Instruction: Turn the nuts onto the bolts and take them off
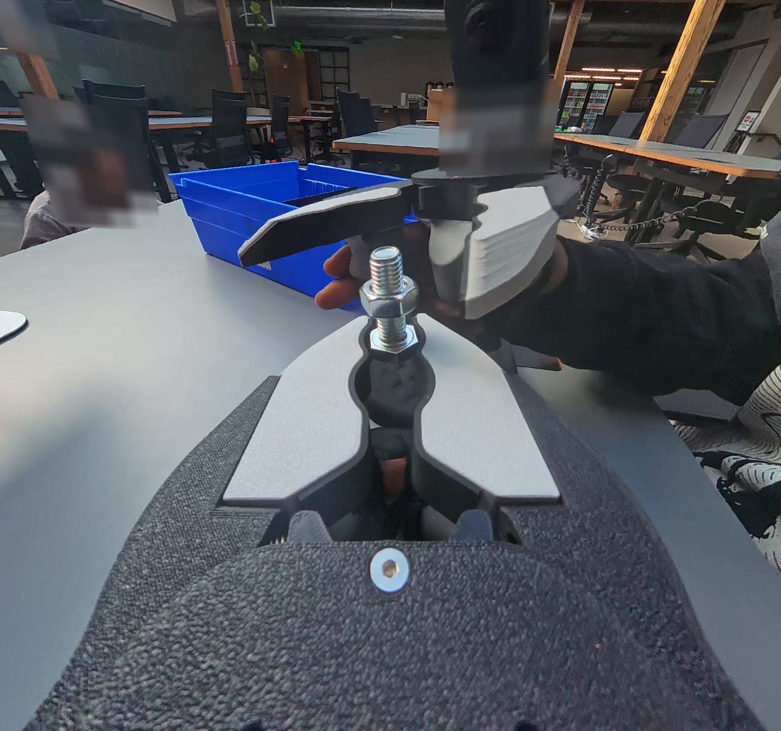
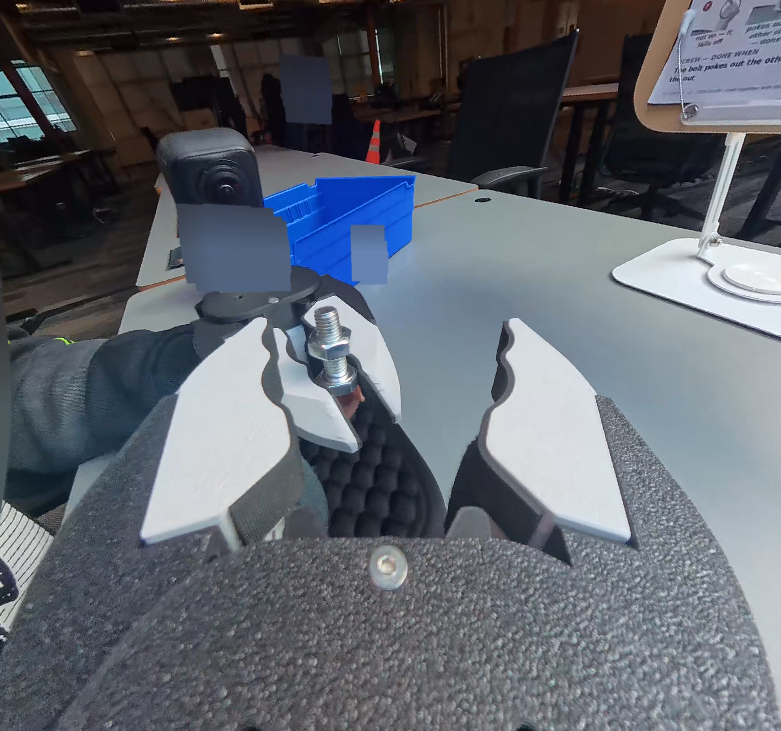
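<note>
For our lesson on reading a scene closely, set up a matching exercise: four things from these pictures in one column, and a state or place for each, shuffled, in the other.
Things:
1. left tool
2. right tool
3. nut
4. blue bin

States or places:
A. partway down the bolt's thread
B. open, holding nothing
C. on the grey table, behind
D. shut on the bolt's head

Pairs: 1-D, 2-B, 3-A, 4-C

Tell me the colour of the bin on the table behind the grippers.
The bin is bright blue, seen best in the left wrist view.
</note>
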Demonstrator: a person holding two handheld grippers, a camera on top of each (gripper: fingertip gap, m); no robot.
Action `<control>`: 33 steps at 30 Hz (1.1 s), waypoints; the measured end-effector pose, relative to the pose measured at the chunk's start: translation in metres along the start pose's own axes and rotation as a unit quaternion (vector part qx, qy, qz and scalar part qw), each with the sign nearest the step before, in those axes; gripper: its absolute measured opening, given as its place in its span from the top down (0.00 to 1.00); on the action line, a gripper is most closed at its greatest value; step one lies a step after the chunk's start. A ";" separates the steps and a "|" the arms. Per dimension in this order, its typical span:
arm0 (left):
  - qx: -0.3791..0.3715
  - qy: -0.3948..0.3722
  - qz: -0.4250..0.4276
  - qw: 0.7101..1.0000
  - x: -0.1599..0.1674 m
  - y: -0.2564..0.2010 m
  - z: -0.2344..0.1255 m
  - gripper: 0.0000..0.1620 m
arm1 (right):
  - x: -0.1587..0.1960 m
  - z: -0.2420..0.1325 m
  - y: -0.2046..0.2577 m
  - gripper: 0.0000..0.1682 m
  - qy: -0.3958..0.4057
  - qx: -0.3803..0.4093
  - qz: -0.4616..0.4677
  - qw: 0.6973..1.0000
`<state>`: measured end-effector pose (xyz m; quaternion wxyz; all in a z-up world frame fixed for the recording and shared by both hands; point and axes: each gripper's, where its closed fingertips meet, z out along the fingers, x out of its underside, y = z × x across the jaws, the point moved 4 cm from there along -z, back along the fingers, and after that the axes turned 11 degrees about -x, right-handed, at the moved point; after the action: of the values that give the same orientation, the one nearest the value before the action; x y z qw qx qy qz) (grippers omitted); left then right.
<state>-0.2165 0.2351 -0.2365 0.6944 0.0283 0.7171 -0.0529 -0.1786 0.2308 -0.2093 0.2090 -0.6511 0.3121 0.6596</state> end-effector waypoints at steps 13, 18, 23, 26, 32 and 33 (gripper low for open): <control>0.009 0.011 0.000 1.000 0.002 -0.002 0.001 0.90 | 0.004 -0.016 -0.006 0.50 0.042 0.038 -0.030 0.998; 0.010 0.012 0.000 1.000 0.003 -0.002 0.001 0.90 | 0.002 -0.026 -0.004 0.57 0.037 0.038 -0.039 0.998; 0.012 0.015 0.006 1.000 0.003 -0.003 0.002 0.90 | -0.006 -0.042 -0.005 0.90 0.005 0.054 -0.066 0.996; 0.012 0.016 0.006 1.000 0.004 -0.003 0.002 0.90 | -0.008 -0.043 0.001 0.83 -0.006 0.041 -0.073 0.996; 0.012 0.019 0.009 1.000 0.004 -0.004 0.002 0.90 | -0.003 -0.020 0.007 0.55 0.000 0.010 -0.056 0.998; 0.012 0.020 0.010 1.000 0.005 -0.004 0.003 0.91 | -0.002 -0.014 0.008 0.53 0.003 0.009 -0.056 0.998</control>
<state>-0.2147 0.2307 -0.2410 0.6800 0.0448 0.7298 -0.0541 -0.1733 0.2156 -0.2055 0.2505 -0.6679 0.2812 0.6419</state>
